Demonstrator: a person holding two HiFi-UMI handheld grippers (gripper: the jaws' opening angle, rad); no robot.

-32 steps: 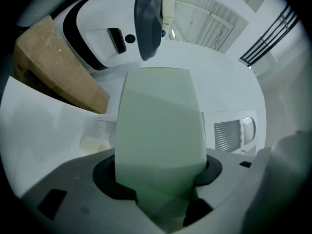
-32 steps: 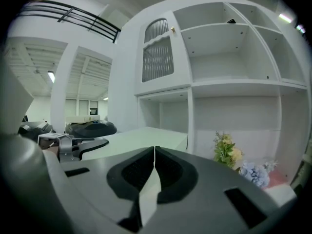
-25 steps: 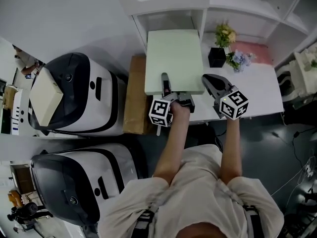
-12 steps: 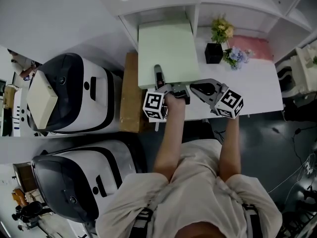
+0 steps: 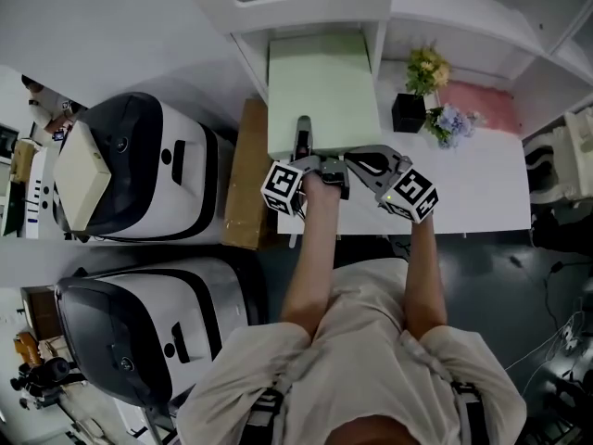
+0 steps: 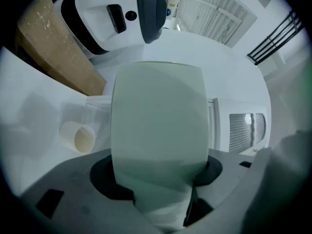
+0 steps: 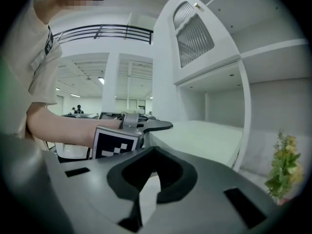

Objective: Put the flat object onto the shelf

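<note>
— What is held in the shelf (image 5: 248, 56) compartment?
— The far end of the flat object (image 5: 323, 91), a smooth, pale green rectangular board. Its near edge is clamped by the left gripper (image 5: 302, 145). Flowers are carried in a small black pot (image 5: 406, 111) on the white counter (image 5: 482, 188).
— What is shown by one view alone?
— A pale cup (image 6: 78, 136), lying on its side, is seen only in the left gripper view. The right gripper (image 5: 359, 163) is clenched on nothing, just beside the board.
</note>
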